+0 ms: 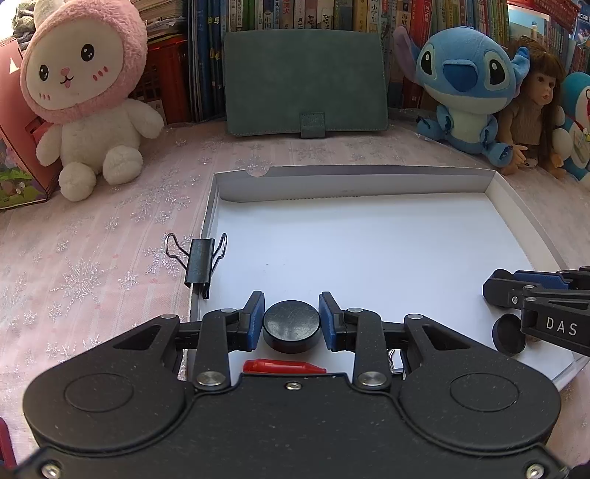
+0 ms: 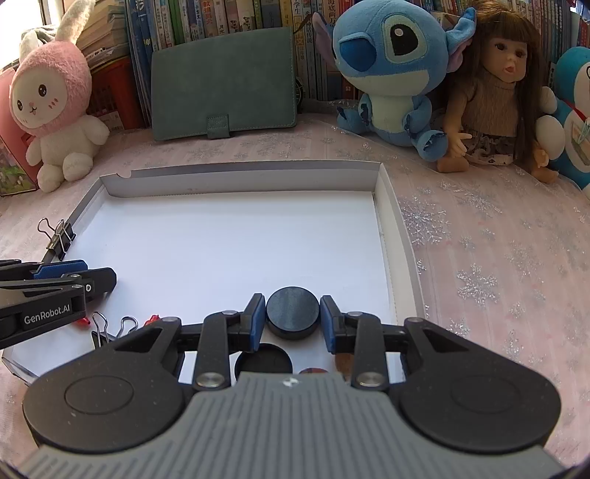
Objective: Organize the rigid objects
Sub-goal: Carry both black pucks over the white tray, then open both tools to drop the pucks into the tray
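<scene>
Black disc (image 1: 291,326) between left gripper (image 1: 291,320) jaws; second disc (image 2: 292,318) between right gripper (image 2: 292,318) jaws.

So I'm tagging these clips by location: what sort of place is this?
Probably a child's desk at home: a row of books stands along the back, plush toys and a doll sit before it, and a pink snowflake cloth covers the top.
</scene>
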Available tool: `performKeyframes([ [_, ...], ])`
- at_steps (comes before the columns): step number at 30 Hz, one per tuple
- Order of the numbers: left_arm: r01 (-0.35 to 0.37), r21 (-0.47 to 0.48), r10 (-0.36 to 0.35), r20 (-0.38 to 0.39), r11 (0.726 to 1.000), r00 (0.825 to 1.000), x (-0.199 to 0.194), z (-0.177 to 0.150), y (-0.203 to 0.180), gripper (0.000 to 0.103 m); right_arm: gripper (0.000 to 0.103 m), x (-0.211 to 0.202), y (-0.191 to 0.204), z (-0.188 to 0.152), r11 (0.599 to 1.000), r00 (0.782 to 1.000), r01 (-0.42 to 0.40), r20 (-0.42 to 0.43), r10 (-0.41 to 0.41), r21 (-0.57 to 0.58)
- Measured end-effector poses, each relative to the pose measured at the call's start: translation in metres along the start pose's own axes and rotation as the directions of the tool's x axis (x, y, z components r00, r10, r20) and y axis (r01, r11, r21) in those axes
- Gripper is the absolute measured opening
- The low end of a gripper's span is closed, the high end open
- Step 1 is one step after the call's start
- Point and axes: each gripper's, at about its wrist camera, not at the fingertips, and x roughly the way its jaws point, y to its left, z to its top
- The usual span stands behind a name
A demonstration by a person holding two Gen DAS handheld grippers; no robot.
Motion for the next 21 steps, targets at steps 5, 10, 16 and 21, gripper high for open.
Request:
performKeyframes([
  [5,0.001,-0.003,-0.001,0.006,1.0,1.0,0.0,-0.001,0.001,0.03,0.037,0.0,0.0,-0.001,1.0,1.0,0.0,0.005,0.0,0.001],
  [10,0.0,0.0,0.0,0.012,1.0,1.0,0.0,-0.002,0.0,0.031,0.038,0.0,-0.001,-0.002,1.0,1.0,-0.001,0.013,0.002,-0.011],
  [16,0.013,-0.007,-0.013,0.015,1.0,1.0,-0.002,-0.002,0.002,0.036,0.041,-0.003,-0.003,-0.004,1.0,0.999,-0.017,0.027,0.017,0.007],
  [21,0.016,-0.008,-0.016,0.031,1.0,0.999,-0.01,-0.005,0.004,0.052,0.056,-0.011,-0.004,-0.007,1.0,0.998,-0.018,0.057,0.018,-0.001],
])
